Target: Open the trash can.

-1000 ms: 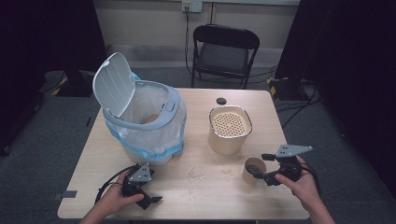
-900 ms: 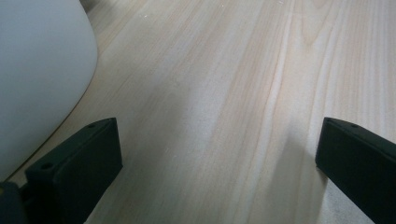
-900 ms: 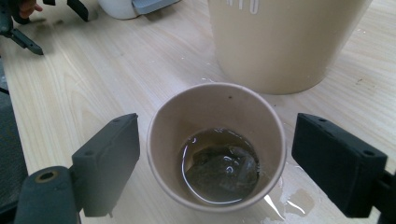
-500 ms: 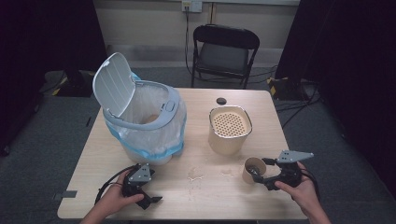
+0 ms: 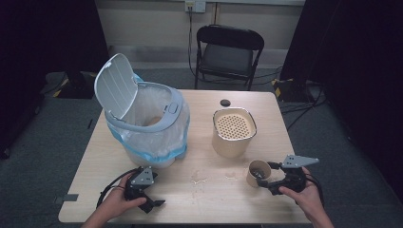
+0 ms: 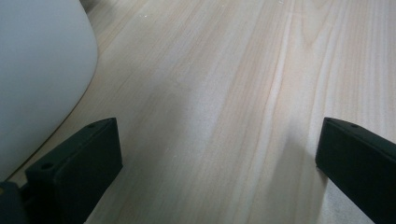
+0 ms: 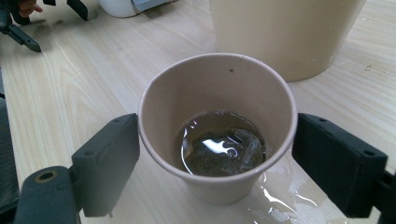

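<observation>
Item: tan paper cup (image 7: 217, 126), upright, holding a shallow pool of dark liquid with a soaked tea bag (image 7: 224, 151) at the bottom.

Location: just in front of and to the right of the cream plastic container with a perforated strainer insert (image 5: 234, 132); a thin wet film (image 7: 280, 198) on the light wooden table (image 5: 204, 199) at the cup's base.

Right gripper (image 7: 217, 158): jaws apart, one on each side of the cup wall, the left one close against it, not yet clamped.

Left gripper (image 5: 142, 187): jaws apart, holding nothing, resting well left of the cup beside the white lidded bin lined with a clear bag (image 5: 142, 118).

Step, as judged: grasp of the cup.

Next move calls for: gentle closure, since thin paper would buckle, then a level lift to keep the liquid in.
</observation>
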